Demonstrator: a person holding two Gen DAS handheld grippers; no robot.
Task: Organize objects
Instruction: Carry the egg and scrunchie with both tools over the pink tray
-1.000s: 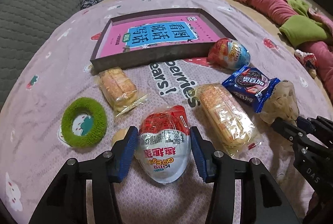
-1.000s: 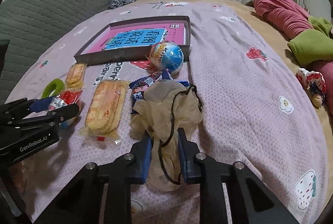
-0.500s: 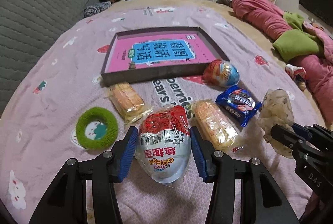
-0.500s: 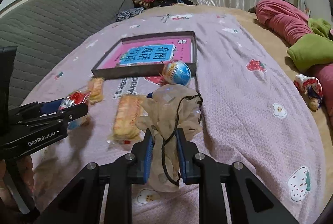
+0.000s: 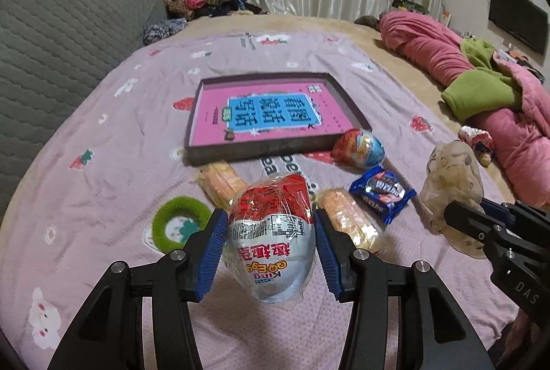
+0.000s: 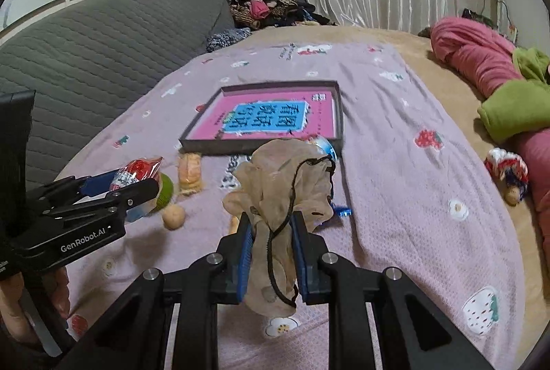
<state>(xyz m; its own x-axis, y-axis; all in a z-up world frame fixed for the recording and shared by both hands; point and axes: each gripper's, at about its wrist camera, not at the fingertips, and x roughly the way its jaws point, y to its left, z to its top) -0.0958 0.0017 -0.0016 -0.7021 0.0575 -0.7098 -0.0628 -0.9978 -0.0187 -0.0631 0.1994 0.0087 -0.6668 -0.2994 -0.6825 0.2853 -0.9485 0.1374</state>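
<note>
— So, what do you have in each hand?

— Item one: your left gripper (image 5: 271, 249) has its blue pads pressed on both sides of a wrapped toy egg (image 5: 272, 234), red top, silver lower half, raised clear of the bedspread (image 5: 103, 164). Item two: your right gripper (image 6: 271, 258) is pinched nearly closed on the neck of a beige drawstring pouch (image 6: 285, 177), whose black cord hangs down between the jaws.

— And the rest, placed from the shallow box?

— Shallow dark box (image 5: 261, 152): flat on the bedspread, pink-and-blue book (image 5: 271, 115) lying inside it. Second toy egg (image 5: 359, 146), red and blue: just beside the box's near right corner. Blue biscuit packet (image 5: 381, 193): nearer you than that egg, well apart from the box. Two clear-wrapped cake packs: one (image 5: 221, 179) near the box's front wall, the other (image 5: 347, 220) farther toward you, right of the held egg. Green plush ring (image 5: 178, 224): toward you and left of the box. Small tan ball (image 6: 173, 217): seen from the right wrist only, beside the green ring.

— Anything off to the sides?

— Pink and green bedding (image 5: 481, 88) heaped well right of the box; grey quilted cushion (image 5: 62, 43) well left of it.
</note>
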